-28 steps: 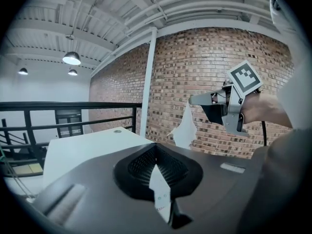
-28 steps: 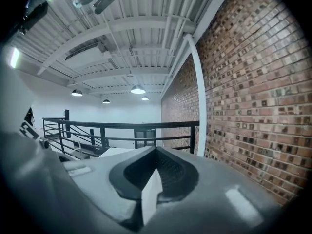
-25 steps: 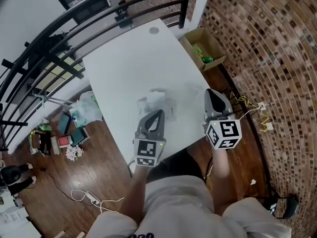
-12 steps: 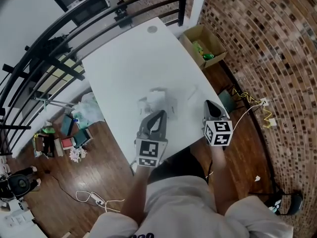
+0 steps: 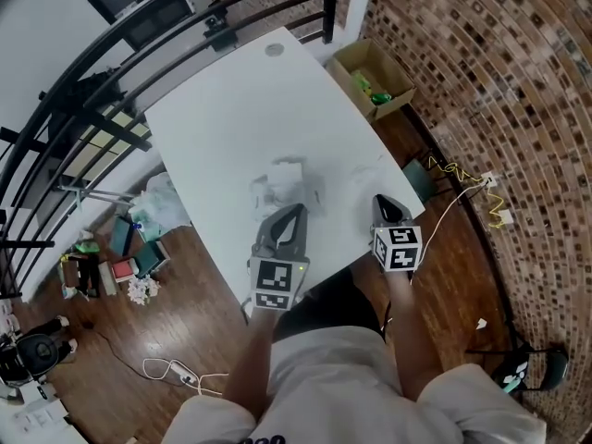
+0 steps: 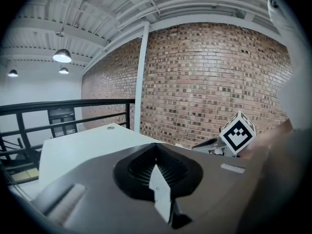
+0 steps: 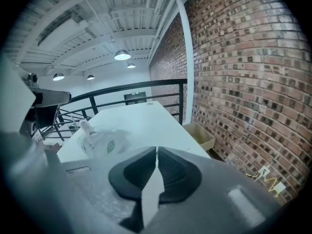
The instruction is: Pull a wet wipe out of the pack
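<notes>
The wet wipe pack [image 5: 285,187] lies crumpled near the middle of the white table [image 5: 231,118]. In the right gripper view the pack [image 7: 101,141] shows a white tuft sticking up at its left end. My left gripper [image 5: 294,215] is shut, its tip at the pack's near edge; the left gripper view [image 6: 156,148] hides the pack under the jaws, so I cannot tell whether it pinches the pack. My right gripper [image 5: 383,202] is shut and empty, low by the table's right edge and apart from the pack; its jaws [image 7: 156,150] meet at the tip.
An open cardboard box [image 5: 372,72] with green items stands on the floor beyond the table's far right corner. A black railing [image 5: 139,54] runs along the far side. Bags and clutter [image 5: 139,239] lie on the wooden floor at left, cables [image 5: 462,188] at right.
My right gripper has dropped lower, down to the table's right edge, still shut. The left gripper and the pack have stayed put.
</notes>
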{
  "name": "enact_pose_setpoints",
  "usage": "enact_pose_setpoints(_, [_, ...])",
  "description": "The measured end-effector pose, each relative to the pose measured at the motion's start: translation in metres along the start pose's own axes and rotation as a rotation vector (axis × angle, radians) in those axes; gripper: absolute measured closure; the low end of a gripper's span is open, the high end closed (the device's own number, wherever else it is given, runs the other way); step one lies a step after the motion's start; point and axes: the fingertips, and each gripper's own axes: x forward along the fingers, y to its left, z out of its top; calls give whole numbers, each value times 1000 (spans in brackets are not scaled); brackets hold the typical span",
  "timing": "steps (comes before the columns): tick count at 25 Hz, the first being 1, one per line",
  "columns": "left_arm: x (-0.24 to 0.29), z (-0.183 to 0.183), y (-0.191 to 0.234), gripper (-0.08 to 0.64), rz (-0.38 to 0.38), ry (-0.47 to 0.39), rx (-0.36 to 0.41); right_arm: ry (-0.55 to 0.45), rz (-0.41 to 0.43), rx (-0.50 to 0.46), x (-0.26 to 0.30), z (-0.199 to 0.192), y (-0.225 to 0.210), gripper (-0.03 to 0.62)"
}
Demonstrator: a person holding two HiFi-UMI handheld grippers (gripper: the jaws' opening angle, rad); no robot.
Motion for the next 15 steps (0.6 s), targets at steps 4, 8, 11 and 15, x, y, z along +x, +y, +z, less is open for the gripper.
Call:
enact_pose_setpoints(4, [-8,-2,-2,546,-5,-5,2,2,-22,2,-6,-7,0,507])
enact_pose_setpoints(8, [-20,-1,-2,545,3,-22,3,-18,-44,0,-16,-7,1,411])
enact_pose_setpoints(11, [-34,0,-2,546,14,-42,-1,-36,-63,-12,-28,-4,4,383])
enact_pose_setpoints(15, [-58,3,-4,545,24,-71,-7,-71,-58,-28,-51,4,15,382])
